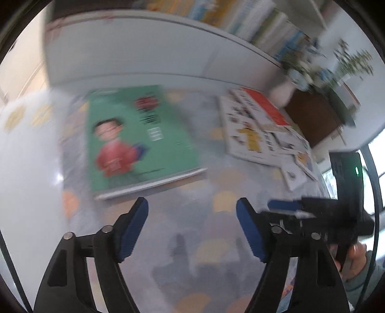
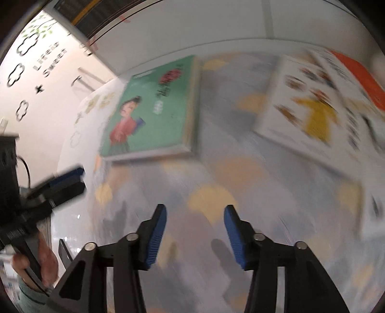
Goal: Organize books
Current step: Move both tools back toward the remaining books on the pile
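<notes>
A green book [image 1: 137, 137] with a child in red on its cover lies flat on the patterned cloth, just ahead of my left gripper [image 1: 192, 204], which stands open and empty above the cloth. To the right lies a white picture book with a red band [image 1: 255, 125], overlapping smaller white books [image 1: 296, 166]. In the right wrist view the green book [image 2: 154, 108] is ahead to the left and the white book [image 2: 312, 106] ahead to the right. My right gripper [image 2: 195, 210] is open with nothing between its pads. Both views are blurred.
A white shelf unit [image 1: 149, 53] runs behind the cloth, with a row of upright books [image 1: 240, 16] on top. A potted plant [image 1: 351, 65] stands at the right on a brown stand. Each view shows the other gripper and the hand that holds it at its edge.
</notes>
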`<state>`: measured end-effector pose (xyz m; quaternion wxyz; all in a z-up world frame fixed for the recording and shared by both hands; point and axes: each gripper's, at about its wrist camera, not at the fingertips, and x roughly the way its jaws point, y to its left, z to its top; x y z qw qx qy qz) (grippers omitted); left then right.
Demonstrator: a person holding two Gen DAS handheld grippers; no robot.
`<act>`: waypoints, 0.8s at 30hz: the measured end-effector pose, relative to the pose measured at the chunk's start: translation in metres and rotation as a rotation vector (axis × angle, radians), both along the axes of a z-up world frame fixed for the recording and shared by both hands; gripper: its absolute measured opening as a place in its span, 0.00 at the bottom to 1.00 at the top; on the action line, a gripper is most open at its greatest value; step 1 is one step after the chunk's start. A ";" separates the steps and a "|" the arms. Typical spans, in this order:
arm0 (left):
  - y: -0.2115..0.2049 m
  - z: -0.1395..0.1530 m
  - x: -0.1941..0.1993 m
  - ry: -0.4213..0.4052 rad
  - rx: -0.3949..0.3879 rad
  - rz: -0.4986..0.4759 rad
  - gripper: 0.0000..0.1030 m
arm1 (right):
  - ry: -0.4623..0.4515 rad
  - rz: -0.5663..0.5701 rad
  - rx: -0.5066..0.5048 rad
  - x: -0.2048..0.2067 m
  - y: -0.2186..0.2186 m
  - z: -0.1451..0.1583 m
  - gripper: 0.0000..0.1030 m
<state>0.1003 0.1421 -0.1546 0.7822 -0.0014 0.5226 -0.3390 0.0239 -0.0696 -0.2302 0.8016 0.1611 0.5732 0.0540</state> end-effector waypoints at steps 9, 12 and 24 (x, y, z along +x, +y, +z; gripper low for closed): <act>-0.085 0.020 -0.044 -0.062 0.100 -0.040 0.75 | -0.025 -0.215 0.067 -0.094 -0.098 0.008 0.49; -0.108 0.027 -0.060 -0.094 0.134 -0.002 0.81 | -0.044 -0.237 0.094 -0.099 -0.128 0.009 0.49; -0.248 0.026 -0.117 -0.125 0.225 -0.015 0.92 | -0.087 -0.291 0.052 -0.162 -0.273 0.030 0.50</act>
